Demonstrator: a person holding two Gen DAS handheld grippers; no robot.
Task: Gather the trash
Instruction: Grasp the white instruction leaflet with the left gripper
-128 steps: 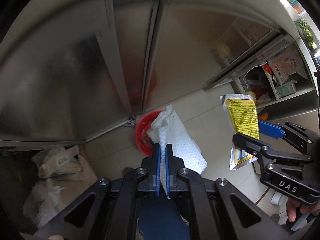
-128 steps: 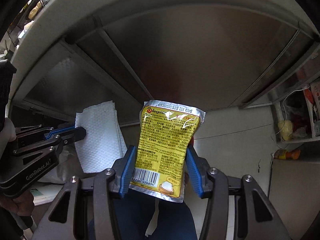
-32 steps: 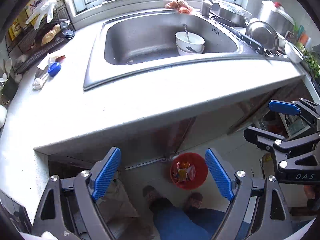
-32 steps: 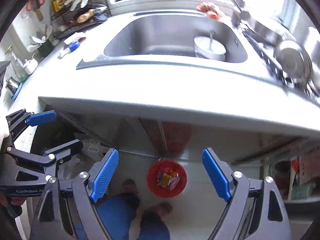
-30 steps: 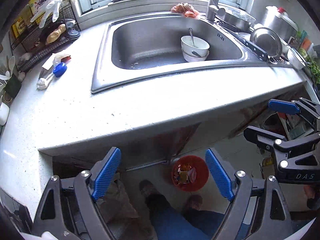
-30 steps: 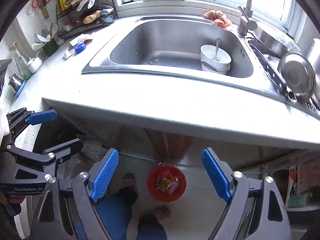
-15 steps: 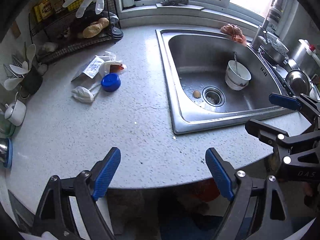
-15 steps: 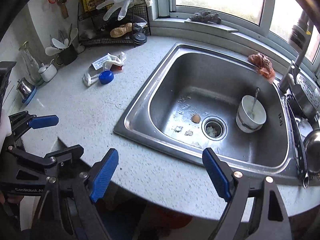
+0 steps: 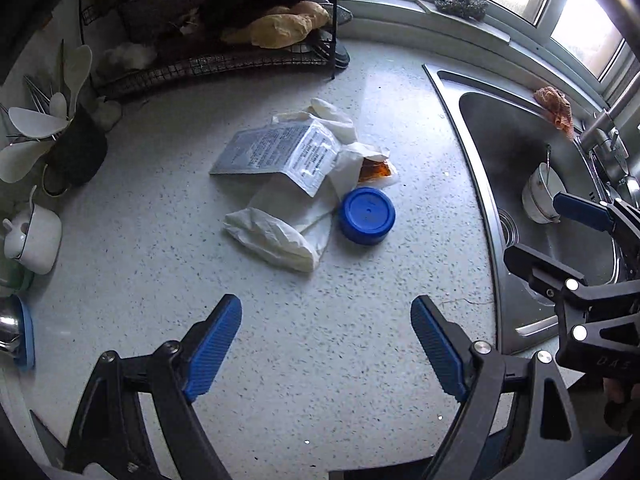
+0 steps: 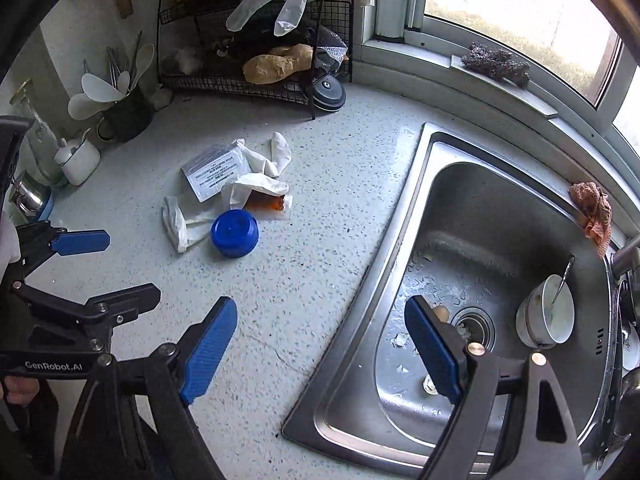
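Both grippers now over the counter (image 9: 360, 360), fingers spread and empty; trash pile (image 9: 292, 184): crumpled white wrappers, printed packet, blue cap (image 9: 367, 215).

Both black 2-finger grippers with blue ribbed pads are angled steeply downward. The left gripper (image 9: 326, 344) sits at the bottom of its frame, jaws spread wide, nothing between them. Same for the right gripper (image 10: 320, 346), wide apart and empty. Each one pokes into the other's view at the side edge.
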